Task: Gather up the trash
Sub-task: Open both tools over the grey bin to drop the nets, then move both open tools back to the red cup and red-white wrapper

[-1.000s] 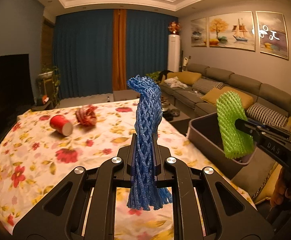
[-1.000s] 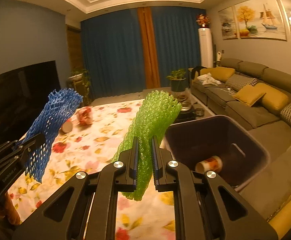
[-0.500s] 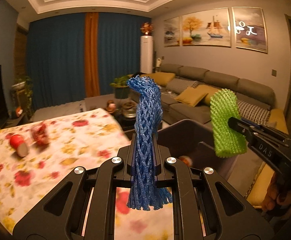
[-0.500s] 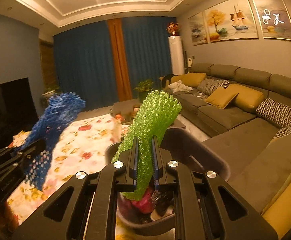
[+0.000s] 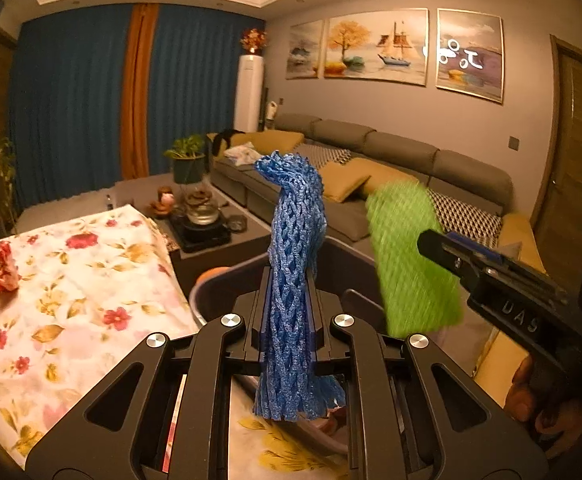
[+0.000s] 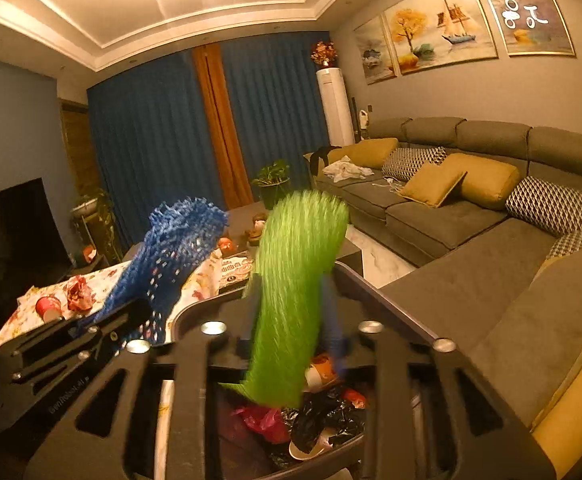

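The left gripper [image 5: 287, 340] pinches a blue foam net sleeve [image 5: 291, 288] upright, just short of the grey bin [image 6: 375, 288]. The right gripper [image 6: 291, 332] has just been opening; its green foam net sleeve [image 6: 295, 300] blurs loose between the parted jaws, above the bin's trash. Best carry the blue one fully over the rim before letting go.

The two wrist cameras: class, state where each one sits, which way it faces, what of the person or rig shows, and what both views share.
Left wrist: rides the left gripper, facing the sofa; its fingers clamp the blue foam net; the right gripper and a hand show.
Right wrist: rides the right gripper, jaws just opening, green foam net blurred over the trash bin.
Shared: both nets, bin, sofa, floral table.
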Available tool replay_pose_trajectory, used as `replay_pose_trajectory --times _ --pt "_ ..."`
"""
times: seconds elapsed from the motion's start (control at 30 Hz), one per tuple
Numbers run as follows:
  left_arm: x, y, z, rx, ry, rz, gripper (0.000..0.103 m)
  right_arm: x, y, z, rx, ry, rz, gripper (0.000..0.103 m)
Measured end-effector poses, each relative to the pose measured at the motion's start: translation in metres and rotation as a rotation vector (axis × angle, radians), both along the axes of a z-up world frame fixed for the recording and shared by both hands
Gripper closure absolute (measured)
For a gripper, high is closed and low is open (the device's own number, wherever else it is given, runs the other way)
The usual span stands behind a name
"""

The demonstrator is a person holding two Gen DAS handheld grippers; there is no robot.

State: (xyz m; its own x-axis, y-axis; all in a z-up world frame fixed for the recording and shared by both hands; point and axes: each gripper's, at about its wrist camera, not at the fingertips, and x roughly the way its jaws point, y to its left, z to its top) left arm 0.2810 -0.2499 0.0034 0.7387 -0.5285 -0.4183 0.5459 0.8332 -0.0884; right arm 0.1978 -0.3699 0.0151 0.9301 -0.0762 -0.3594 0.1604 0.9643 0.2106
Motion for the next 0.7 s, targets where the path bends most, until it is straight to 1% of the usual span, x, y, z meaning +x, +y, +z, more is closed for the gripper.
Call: replay_pose_trajectory --times 0.03,0.07,0.1,0.13,0.17,0.2,0.23,0.3,0.37,0.43,0.6,0.7 --pt "0.002 -0.002 -0.003 0.011 0.005 0.001 0.081 0.000 -0.002 -0.001 0.007 0.001 -0.005 0.058" --pt "0.005 -0.002 -0.006 0.018 0.011 0.005 0.076 -0.001 -0.004 -0.002 0.013 0.001 -0.014 0.053" --pt "0.007 -0.001 -0.009 0.017 0.017 0.007 0.065 0.000 -0.005 -0.003 0.014 0.002 -0.020 0.050" --pt "0.008 0.000 -0.010 0.013 0.023 0.008 0.058 0.000 -0.007 -0.004 0.016 0.003 -0.026 0.049" --pt "0.009 0.002 -0.011 0.009 0.028 0.010 0.055 0.000 -0.009 -0.003 0.018 0.004 -0.030 0.046" --pt "0.010 0.003 -0.012 0.008 0.029 0.014 0.048 -0.001 -0.011 -0.004 0.022 0.005 -0.035 0.043" --pt "0.011 0.006 -0.013 0.009 0.028 0.020 0.042 -0.002 -0.012 -0.004 0.027 0.006 -0.041 0.041" --pt "0.010 0.009 -0.012 0.008 0.023 0.030 0.039 -0.004 -0.013 -0.004 0.033 0.005 -0.046 0.037" --pt "0.008 0.013 -0.011 0.004 0.017 0.038 0.033 -0.004 -0.011 -0.003 0.034 0.004 -0.056 0.032" --pt "0.005 0.019 -0.010 -0.003 0.006 0.056 0.023 -0.006 -0.008 -0.001 0.031 0.002 -0.051 0.031" --pt "0.002 0.045 -0.007 -0.013 0.007 0.150 0.016 -0.008 0.006 0.005 0.010 -0.020 -0.031 0.023" --pt "0.006 0.075 -0.005 -0.023 0.025 0.246 0.014 -0.005 0.020 0.008 -0.001 -0.029 0.009 0.020"
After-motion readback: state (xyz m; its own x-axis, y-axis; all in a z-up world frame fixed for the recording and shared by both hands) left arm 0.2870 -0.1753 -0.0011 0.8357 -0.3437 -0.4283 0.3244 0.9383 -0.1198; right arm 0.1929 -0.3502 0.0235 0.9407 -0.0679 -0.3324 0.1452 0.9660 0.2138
